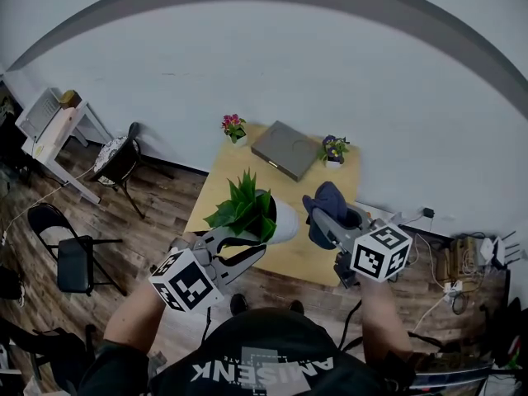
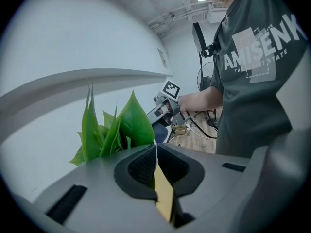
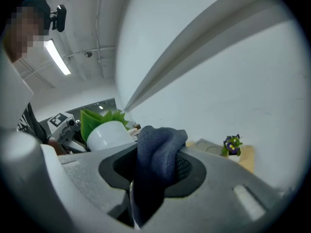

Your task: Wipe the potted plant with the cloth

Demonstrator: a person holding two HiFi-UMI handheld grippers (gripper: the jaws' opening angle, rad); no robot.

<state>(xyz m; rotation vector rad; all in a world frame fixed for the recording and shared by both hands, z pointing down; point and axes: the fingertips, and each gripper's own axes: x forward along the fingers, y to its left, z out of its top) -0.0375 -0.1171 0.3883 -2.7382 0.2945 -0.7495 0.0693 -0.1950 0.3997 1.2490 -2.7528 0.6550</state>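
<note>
A potted plant with green leaves (image 1: 243, 207) in a white pot (image 1: 285, 221) hangs tilted over the near edge of the wooden table (image 1: 221, 174). My left gripper (image 1: 247, 250) is shut on the pot's thin white rim. In the left gripper view the leaves (image 2: 121, 127) rise just past the closed jaws of that gripper (image 2: 155, 154). My right gripper (image 1: 327, 228) is shut on a dark blue cloth (image 1: 326, 205), just right of the pot. In the right gripper view the cloth (image 3: 158, 154) bunches out of the right gripper (image 3: 155, 171), with the pot (image 3: 109, 135) beyond at left.
On the table's far side lie a flat grey box (image 1: 285, 149), a small pink-flowered pot (image 1: 234, 127) and a small purple-flowered pot (image 1: 334, 148). A black chair (image 1: 70, 250) and a stool (image 1: 115, 159) stand at left. Cables and plugs (image 1: 462, 271) lie at right.
</note>
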